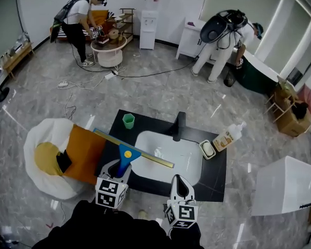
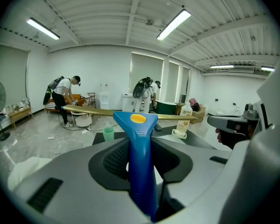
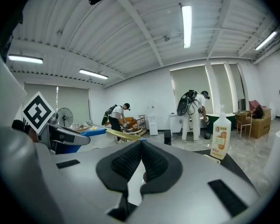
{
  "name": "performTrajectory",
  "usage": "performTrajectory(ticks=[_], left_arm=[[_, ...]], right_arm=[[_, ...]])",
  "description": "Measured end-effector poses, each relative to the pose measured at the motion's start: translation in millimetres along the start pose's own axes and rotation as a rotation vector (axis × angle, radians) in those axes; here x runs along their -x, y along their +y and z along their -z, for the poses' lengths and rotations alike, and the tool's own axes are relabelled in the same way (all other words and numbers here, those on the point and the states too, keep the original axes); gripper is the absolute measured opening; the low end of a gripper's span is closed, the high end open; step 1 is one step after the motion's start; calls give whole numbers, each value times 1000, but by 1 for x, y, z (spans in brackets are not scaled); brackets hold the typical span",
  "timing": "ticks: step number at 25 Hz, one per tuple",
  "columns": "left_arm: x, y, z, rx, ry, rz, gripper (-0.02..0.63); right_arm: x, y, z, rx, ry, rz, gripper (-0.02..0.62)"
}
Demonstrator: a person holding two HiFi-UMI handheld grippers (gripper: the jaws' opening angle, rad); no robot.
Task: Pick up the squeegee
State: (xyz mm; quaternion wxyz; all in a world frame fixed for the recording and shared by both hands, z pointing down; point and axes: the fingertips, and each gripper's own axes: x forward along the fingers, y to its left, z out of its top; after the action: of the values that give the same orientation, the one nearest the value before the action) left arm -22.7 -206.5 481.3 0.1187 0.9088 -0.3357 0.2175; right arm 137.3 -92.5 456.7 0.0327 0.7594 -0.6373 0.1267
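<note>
The squeegee point(image 1: 128, 153) has a blue handle and a long gold blade. It hangs over the left part of the black counter point(image 1: 213, 183), its blade slanting across the white sink's point(image 1: 189, 162) near-left corner. My left gripper point(image 1: 120, 166) is shut on the blue handle. In the left gripper view the handle point(image 2: 139, 143) runs straight up between the dark pads, with the blade lying crosswise above them. My right gripper point(image 1: 179, 183) hovers at the counter's front edge, to the right of the left one. Its pads point(image 3: 151, 164) meet at the tip with nothing between them.
On the counter stand a green cup point(image 1: 128, 121), a black faucet point(image 1: 180, 126), a soap dish point(image 1: 207, 149) and a pump bottle point(image 1: 229, 137). An orange and white seat point(image 1: 46, 154) lies at the left, a white box point(image 1: 285, 185) at the right. People work at the room's far side.
</note>
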Motion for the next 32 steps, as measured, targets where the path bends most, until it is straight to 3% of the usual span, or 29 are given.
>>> performTrajectory(ticks=[19, 32], left_arm=[[120, 37, 35, 126, -99, -262, 143], [155, 50, 56, 160, -105, -317, 143]], right_arm=[[11, 86, -8, 111, -35, -277, 15], [18, 116, 1, 122, -26, -326, 15]])
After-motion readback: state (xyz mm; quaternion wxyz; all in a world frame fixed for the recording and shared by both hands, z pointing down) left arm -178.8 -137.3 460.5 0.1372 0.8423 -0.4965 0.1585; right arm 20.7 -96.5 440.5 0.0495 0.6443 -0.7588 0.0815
